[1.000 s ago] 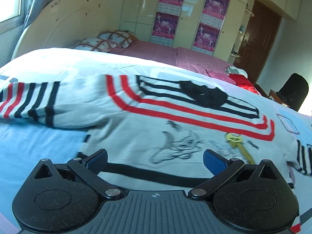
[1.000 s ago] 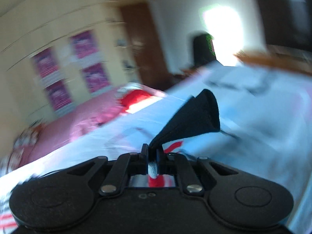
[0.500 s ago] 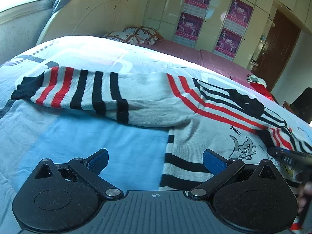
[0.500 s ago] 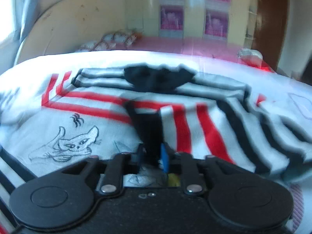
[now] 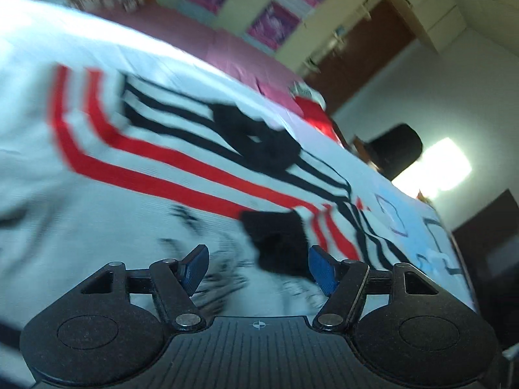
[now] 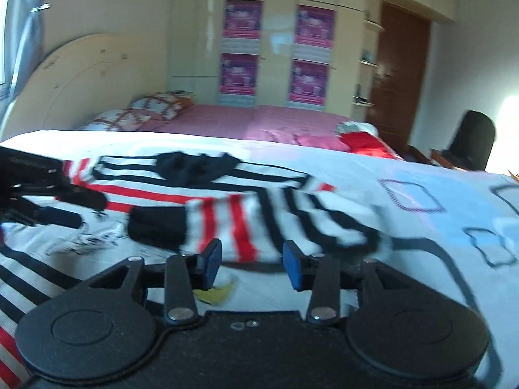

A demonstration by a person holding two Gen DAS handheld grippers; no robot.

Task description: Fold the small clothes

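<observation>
A striped sweater (image 6: 207, 194) lies flat on the bed (image 6: 438, 178), one sleeve (image 6: 259, 223) folded across its front. The right gripper (image 6: 252, 265) hangs just near of that sleeve, fingers apart and empty. The left gripper (image 5: 258, 267), fingers spread wide, holds nothing above the sleeve's black cuff (image 5: 279, 240).

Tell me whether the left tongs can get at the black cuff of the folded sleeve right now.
Probably yes: the left tongs are open, and the black cuff lies on top of the sweater just ahead of them, with nothing in between.
</observation>
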